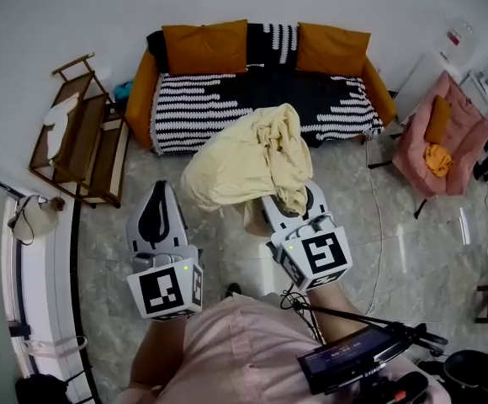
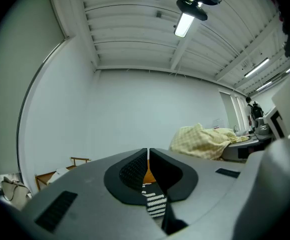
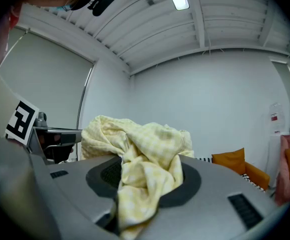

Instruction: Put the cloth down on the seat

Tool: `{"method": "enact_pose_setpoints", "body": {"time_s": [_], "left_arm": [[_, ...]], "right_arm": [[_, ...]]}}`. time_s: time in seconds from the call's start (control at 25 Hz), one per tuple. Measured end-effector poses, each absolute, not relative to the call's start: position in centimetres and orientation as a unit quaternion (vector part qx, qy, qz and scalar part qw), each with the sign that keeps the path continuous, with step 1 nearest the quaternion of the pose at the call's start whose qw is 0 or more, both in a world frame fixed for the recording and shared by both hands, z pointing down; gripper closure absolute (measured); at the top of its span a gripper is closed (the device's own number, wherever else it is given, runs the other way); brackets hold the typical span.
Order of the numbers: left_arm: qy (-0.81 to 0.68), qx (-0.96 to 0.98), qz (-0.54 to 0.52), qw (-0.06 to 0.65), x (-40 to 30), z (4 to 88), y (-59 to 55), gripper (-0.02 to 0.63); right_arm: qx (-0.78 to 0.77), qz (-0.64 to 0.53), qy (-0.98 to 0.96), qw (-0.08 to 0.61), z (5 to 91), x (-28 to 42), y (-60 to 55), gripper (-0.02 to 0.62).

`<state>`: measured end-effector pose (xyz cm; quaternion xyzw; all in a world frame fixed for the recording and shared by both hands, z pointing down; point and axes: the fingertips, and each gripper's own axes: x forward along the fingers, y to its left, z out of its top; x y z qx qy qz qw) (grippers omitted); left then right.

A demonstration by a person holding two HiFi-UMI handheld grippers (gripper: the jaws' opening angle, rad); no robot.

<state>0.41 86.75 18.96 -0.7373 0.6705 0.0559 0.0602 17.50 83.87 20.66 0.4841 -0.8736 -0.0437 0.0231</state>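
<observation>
A pale yellow checked cloth (image 1: 250,160) hangs bunched in the air over the floor, in front of the sofa seat (image 1: 252,101) with its black-and-white striped cover. My right gripper (image 1: 279,202) is shut on the cloth, which spills out between its jaws as a crumpled bundle (image 3: 145,169). My left gripper (image 1: 156,197) is beside it to the left, shut and holding nothing; its pads (image 2: 136,170) meet. The cloth (image 2: 205,140) shows at the right in the left gripper view.
Orange cushions (image 1: 205,47) line the sofa back. A wooden rack (image 1: 80,139) stands at the left and a pink chair (image 1: 436,137) at the right. A cable (image 1: 377,209) trails over the marble floor. The person's pink sleeve fills the bottom.
</observation>
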Motion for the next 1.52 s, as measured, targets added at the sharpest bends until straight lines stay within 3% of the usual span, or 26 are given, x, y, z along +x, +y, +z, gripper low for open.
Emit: {"method": "enact_pose_setpoints", "body": {"time_s": [0.28,0.6,1.16,1.52], "left_arm": [[0.668,-0.740,0.055,0.047,-5.6,20.9,81.0,0.583],[0.679,-0.733,0.036,0.032,-6.0,21.6,75.1,0.584],[0.696,-0.718,0.009,0.015,-7.1,20.4,53.1,0.583],[0.717,-0.696,0.011,0.035,-8.6,19.0,47.8,0.583]], "right_arm": [[0.489,-0.046,-0.871,0.019,21.5,11.8,78.2,0.434],[0.485,-0.028,-0.874,0.030,22.1,12.0,71.8,0.434],[0.467,-0.006,-0.883,0.047,21.6,11.0,49.0,0.434],[0.459,-0.010,-0.887,0.044,21.5,11.0,41.6,0.434]]}}
